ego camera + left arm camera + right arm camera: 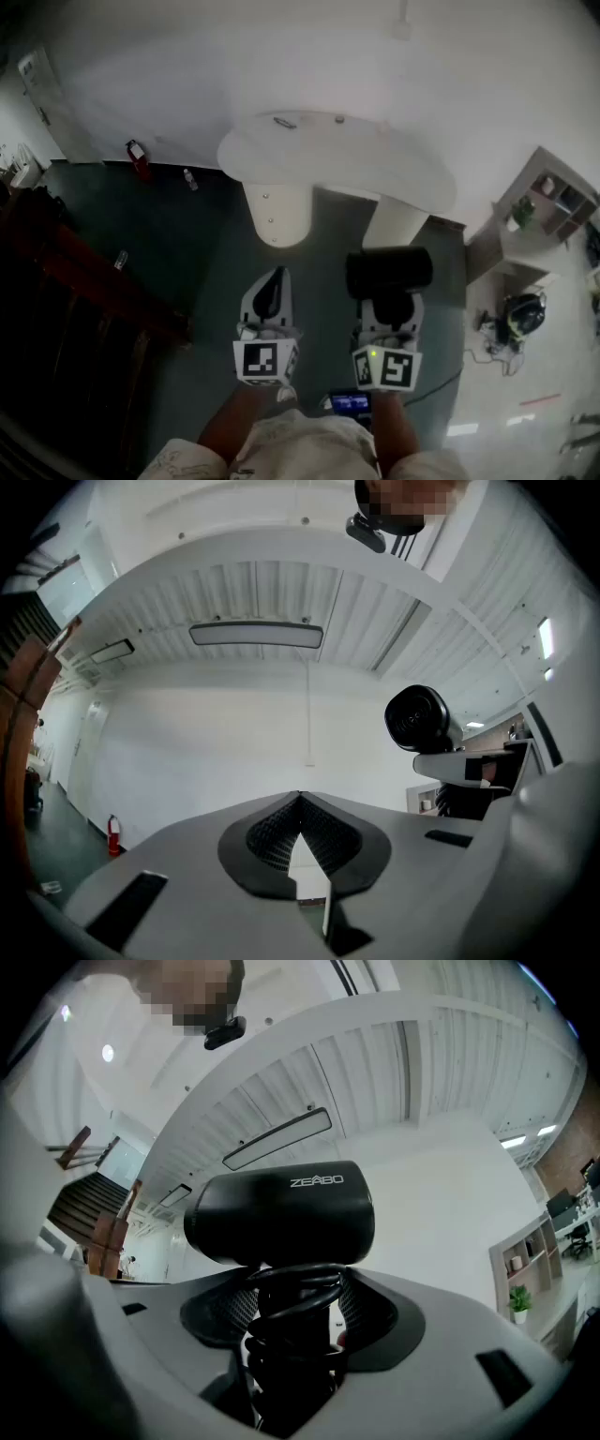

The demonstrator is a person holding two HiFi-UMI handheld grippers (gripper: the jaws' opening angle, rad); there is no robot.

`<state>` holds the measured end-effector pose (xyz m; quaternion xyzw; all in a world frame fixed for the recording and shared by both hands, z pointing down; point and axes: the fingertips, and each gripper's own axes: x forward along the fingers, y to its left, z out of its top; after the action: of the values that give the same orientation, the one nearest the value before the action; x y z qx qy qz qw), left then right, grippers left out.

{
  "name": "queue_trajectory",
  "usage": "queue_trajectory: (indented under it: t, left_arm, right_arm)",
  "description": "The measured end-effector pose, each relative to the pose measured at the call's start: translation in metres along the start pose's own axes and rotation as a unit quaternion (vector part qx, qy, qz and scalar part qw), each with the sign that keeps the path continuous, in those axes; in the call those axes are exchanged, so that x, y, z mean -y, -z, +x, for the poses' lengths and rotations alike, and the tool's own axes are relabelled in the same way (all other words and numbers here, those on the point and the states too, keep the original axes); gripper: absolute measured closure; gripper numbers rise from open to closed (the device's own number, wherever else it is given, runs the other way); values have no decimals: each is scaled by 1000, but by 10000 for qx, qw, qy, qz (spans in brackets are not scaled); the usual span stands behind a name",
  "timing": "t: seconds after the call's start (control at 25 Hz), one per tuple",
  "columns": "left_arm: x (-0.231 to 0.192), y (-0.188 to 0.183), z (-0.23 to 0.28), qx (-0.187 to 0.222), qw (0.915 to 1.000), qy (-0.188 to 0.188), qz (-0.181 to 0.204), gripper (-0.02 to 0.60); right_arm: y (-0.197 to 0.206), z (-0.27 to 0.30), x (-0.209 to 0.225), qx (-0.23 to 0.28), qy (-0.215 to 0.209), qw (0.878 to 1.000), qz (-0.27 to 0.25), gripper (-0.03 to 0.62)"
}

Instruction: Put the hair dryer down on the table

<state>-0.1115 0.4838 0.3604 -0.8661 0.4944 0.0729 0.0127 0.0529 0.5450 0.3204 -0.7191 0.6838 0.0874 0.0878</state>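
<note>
**Head view.** My left tongs (274, 283) and right tongs (389, 305) are held side by side over the dark floor. Both point toward the white oval table (281, 155). The black hair dryer (389, 270) stands up out of the right tongs with its barrel lying crosswise. It is short of the table's near edge and does not rest on the table. A red fire extinguisher (138, 157) stands by the far wall at left.

**Left gripper view.** The left tongs (300, 803) are closed. Their ribbed pads meet at the tips with nothing between them. The hair dryer (419, 719) shows to the right, one round end of its barrel facing this camera.

**Right gripper view.** The right tongs (295, 1312) are clamped on the hair dryer (281, 1211) at its handle. The black cord (295, 1288) is coiled around that handle, and a pad presses on each side. The barrel sits just above the jaws and is printed ZEABO. A shelf unit (520, 1288) stands at far right.
</note>
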Motion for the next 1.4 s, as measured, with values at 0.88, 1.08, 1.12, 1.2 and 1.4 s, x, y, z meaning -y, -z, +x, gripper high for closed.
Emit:
queue_trajectory:
  t: [0.88, 1.08, 1.12, 1.2, 1.4]
  left_arm:
    - [72, -8, -24, 80, 9992, -180, 355, 586]
    - [89, -1, -21, 108, 9989, -226, 402, 586]
    - [92, 0, -20, 97, 9989, -228, 390, 586]
    - [97, 1, -17, 76, 9991, -215, 368, 586]
    - [101, 6, -2, 105, 9992, -141, 355, 586]
  right_arm:
    - [-1, -47, 52, -107, -260, 9981, 541, 321]
    - [4, -49, 65, -194, -400, 9971, 611, 321]
    - [6, -49, 66, -226, -424, 9970, 602, 321]
    - [9, -48, 69, -273, -445, 9968, 607, 321]
    - [17, -38, 75, -285, -456, 9967, 608, 321]
